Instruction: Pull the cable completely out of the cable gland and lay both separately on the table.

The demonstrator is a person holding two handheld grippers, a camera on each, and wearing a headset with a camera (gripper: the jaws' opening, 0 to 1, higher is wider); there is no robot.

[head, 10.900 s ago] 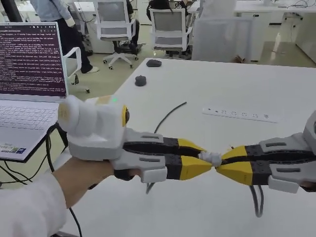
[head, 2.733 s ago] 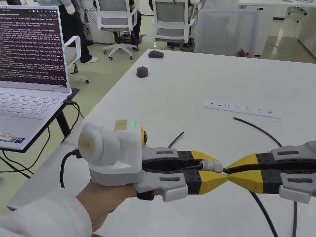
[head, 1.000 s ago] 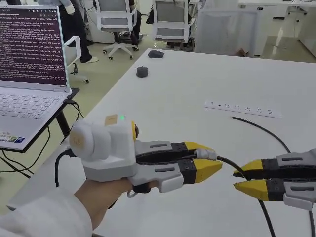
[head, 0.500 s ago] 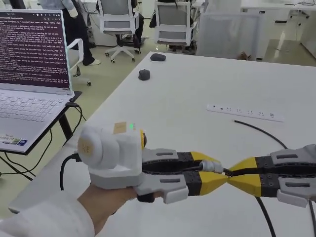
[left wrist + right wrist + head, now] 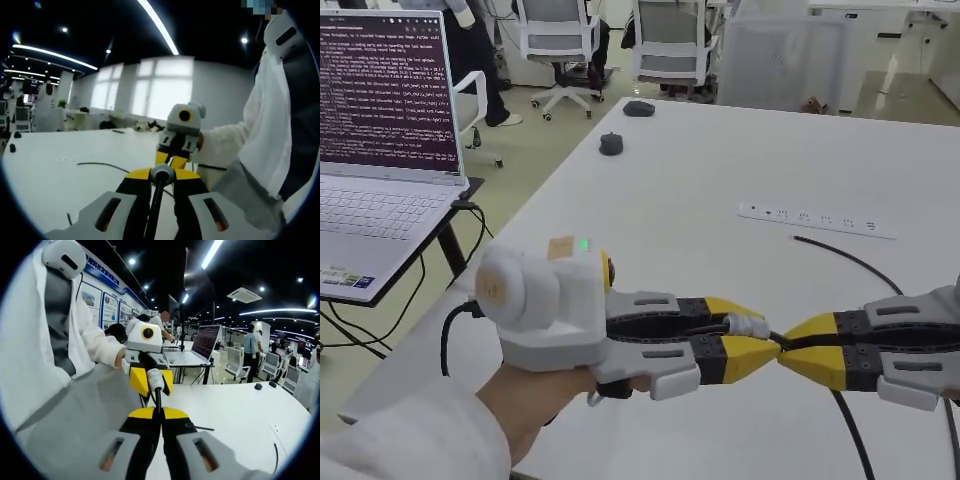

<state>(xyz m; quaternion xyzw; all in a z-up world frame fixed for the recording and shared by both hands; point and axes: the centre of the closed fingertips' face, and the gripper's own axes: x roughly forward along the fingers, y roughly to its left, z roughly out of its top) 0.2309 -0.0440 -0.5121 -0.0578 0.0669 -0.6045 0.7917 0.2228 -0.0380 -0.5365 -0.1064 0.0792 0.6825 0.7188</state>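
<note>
Grey cable gland (image 5: pixel 748 326), horizontal in mid-air, black cable (image 5: pixel 847 259) threaded through it

Black cable (image 5: pixel 848 260), pale grey cable gland (image 5: pixel 748 326); white table (image 5: pixel 720 170)

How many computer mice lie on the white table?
2. The near mouse lies by the left edge of the table. The far mouse lies beyond it, at the far corner. Others may lie outside the head view.

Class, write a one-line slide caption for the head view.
Left gripper holds the cable gland; right gripper grips the black cable over the white table.
</note>
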